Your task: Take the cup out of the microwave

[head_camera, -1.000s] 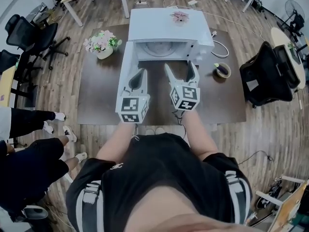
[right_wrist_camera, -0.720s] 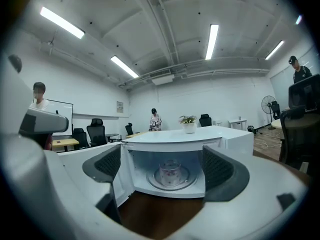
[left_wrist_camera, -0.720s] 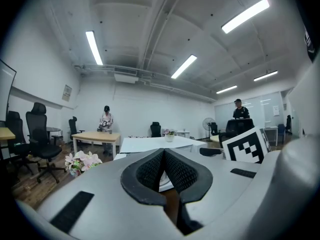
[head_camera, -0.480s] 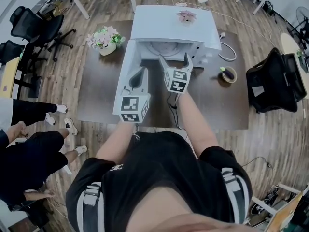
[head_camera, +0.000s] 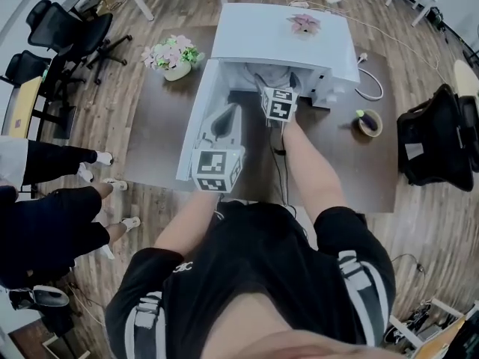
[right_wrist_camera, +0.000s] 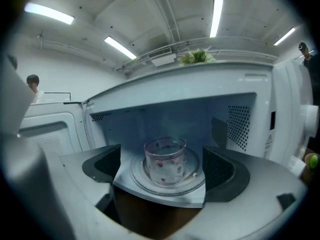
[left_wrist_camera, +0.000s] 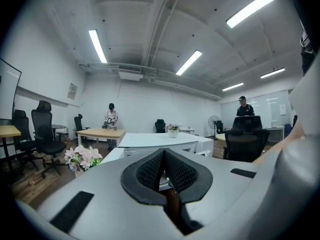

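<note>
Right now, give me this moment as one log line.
right tongs: open, facing cup | cup: on turntable in microwave, ungripped | left tongs: shut, empty

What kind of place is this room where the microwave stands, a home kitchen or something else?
Most likely an open office or lab room, not a kitchen: black office chairs on wheels, a wooden desk and long ceiling lights.

clear glass cup [right_wrist_camera: 165,161] with red spots, upright on turntable [right_wrist_camera: 192,185] inside open white microwave [head_camera: 281,40].
</note>
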A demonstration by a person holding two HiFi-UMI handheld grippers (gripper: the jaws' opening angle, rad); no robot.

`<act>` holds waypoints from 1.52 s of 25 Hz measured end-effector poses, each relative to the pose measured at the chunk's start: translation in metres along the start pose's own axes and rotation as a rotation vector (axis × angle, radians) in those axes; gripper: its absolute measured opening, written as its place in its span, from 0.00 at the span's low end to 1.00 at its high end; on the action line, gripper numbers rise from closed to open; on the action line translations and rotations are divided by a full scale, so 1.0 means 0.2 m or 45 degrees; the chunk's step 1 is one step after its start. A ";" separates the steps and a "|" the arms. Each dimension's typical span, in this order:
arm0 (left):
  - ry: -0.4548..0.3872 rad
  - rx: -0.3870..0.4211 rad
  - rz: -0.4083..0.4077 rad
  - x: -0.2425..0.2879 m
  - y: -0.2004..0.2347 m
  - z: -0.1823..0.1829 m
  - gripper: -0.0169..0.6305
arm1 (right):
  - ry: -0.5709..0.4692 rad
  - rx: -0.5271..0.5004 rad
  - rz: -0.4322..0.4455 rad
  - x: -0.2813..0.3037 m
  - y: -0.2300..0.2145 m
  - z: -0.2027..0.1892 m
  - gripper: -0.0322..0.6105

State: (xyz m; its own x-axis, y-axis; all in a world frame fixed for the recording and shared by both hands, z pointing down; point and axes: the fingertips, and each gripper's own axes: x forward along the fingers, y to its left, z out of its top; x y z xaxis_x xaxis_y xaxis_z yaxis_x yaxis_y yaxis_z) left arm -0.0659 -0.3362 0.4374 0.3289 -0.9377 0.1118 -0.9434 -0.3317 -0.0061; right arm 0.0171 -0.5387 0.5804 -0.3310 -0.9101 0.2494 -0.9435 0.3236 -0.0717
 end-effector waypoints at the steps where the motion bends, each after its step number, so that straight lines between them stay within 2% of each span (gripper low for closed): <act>1: 0.006 -0.003 0.008 0.01 0.00 -0.01 0.03 | 0.013 0.002 0.010 0.04 -0.01 -0.02 0.81; 11: 0.084 -0.026 0.094 0.06 0.10 -0.14 0.03 | 0.145 0.005 0.011 0.34 -0.08 -0.16 0.81; 19: 0.154 -0.060 0.131 0.06 0.14 -0.25 0.03 | 0.160 -0.017 0.038 0.48 -0.06 -0.19 0.81; 24: 0.145 -0.048 0.117 0.08 0.13 -0.23 0.03 | 0.155 -0.056 0.030 0.48 -0.08 -0.18 0.78; 28: 0.142 -0.030 0.099 0.08 0.10 -0.23 0.03 | 0.180 -0.082 0.068 0.46 -0.07 -0.19 0.78; 38: 0.115 -0.028 0.063 0.03 0.07 -0.19 0.03 | 0.171 -0.092 0.146 0.22 -0.01 -0.21 0.78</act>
State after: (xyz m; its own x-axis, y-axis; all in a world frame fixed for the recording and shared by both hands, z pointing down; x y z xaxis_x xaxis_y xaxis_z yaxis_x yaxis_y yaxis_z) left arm -0.0787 -0.3417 0.4759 0.2779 -0.9393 0.2014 -0.9593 -0.2822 0.0076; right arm 0.0047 -0.5690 0.6315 -0.4268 -0.8251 0.3703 -0.8945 0.4454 -0.0386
